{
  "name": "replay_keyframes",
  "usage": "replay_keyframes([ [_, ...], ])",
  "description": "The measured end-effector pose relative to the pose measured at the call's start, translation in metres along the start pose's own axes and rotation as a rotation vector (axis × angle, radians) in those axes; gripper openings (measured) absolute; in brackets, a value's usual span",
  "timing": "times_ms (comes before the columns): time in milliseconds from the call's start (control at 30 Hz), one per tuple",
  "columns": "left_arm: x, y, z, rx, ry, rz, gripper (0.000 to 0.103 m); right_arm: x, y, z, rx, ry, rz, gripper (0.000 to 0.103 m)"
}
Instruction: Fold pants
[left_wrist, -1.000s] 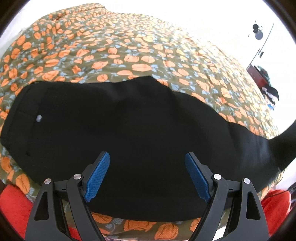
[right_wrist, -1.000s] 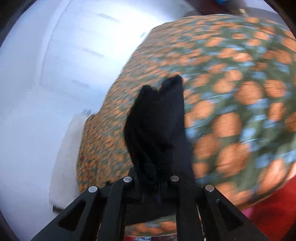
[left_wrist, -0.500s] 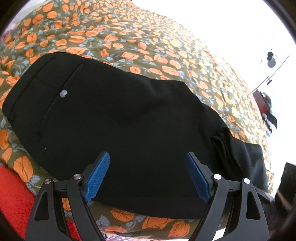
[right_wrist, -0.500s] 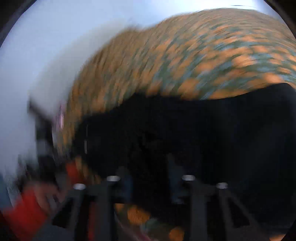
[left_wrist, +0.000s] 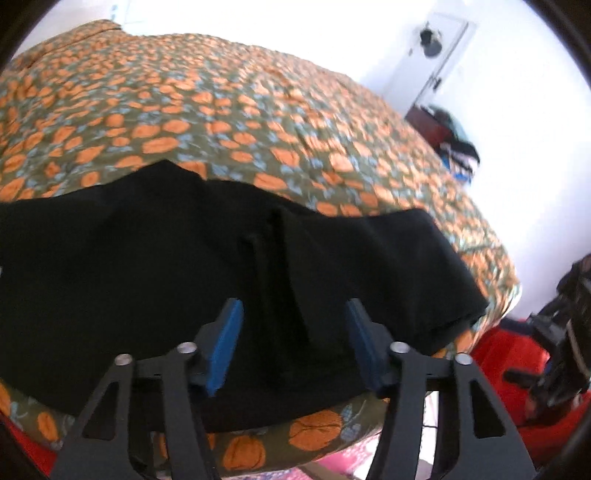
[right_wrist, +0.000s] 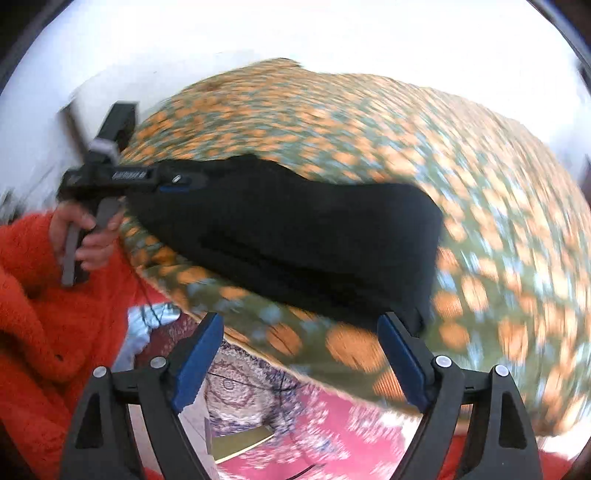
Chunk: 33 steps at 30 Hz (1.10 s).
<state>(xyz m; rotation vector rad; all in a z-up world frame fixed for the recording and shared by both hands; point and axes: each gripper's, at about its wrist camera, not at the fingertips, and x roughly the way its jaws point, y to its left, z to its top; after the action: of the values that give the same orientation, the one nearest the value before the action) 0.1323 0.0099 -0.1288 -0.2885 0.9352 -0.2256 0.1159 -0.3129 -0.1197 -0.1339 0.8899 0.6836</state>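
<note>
The black pants (left_wrist: 184, 266) lie folded on the bed, with the leg ends laid over the seat part. My left gripper (left_wrist: 293, 341) is open just above their near edge, its blue pads (left_wrist: 227, 343) on either side of a raised fold. In the right wrist view the pants (right_wrist: 295, 236) form a dark bundle near the bed's near edge. My right gripper (right_wrist: 301, 363) is open and empty, held back over the bed's edge. The left gripper also shows in the right wrist view (right_wrist: 177, 182), at the pants' far left end.
The bed is covered by an olive quilt with orange flowers (left_wrist: 229, 110). A person in a red fleece (right_wrist: 44, 295) holds the left gripper's handle. A pink patterned rug (right_wrist: 295, 413) lies below the bed. A dark cabinet with clothes (left_wrist: 447, 136) stands by the far wall.
My right gripper has let go of the pants' leg ends after laying them over the seat part, opened, and pulled back. My left gripper's view has swung right toward the folded end.
</note>
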Motion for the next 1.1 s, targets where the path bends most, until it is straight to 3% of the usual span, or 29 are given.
replay_keyframes([
  [133,0.01,-0.009,0.0,0.031,0.034,0.01,0.051,-0.01,-0.008,0.011,0.03,-0.073,0.011,0.085],
  [233,0.014,-0.013,-0.002,0.057,0.057,0.017,0.045,0.003,-0.006,0.012,0.032,-0.029,0.026,0.085],
  [500,0.033,-0.018,-0.008,0.066,0.114,0.038,0.036,0.004,0.001,0.01,-0.003,-0.032,0.043,0.085],
  [567,0.037,-0.018,-0.007,0.065,0.122,0.064,0.013,0.004,0.0,0.01,0.004,-0.038,0.04,0.085],
  [667,0.028,-0.022,-0.006,0.049,0.098,0.061,0.003,0.001,-0.004,0.009,0.026,-0.051,0.032,0.085],
  [767,0.003,-0.026,-0.004,0.039,0.053,0.031,0.002,-0.006,-0.01,0.01,0.051,-0.081,0.026,0.085],
  [833,-0.01,-0.019,-0.005,0.025,0.033,0.055,0.002,-0.01,-0.013,0.01,0.068,-0.097,0.025,0.085],
  [1000,0.02,0.014,-0.02,-0.045,0.13,0.11,0.003,-0.004,-0.023,0.01,0.116,-0.081,0.036,0.085],
  [1100,0.018,0.008,-0.017,-0.024,0.117,0.107,0.006,-0.002,-0.025,0.011,0.131,-0.073,0.04,0.085],
])
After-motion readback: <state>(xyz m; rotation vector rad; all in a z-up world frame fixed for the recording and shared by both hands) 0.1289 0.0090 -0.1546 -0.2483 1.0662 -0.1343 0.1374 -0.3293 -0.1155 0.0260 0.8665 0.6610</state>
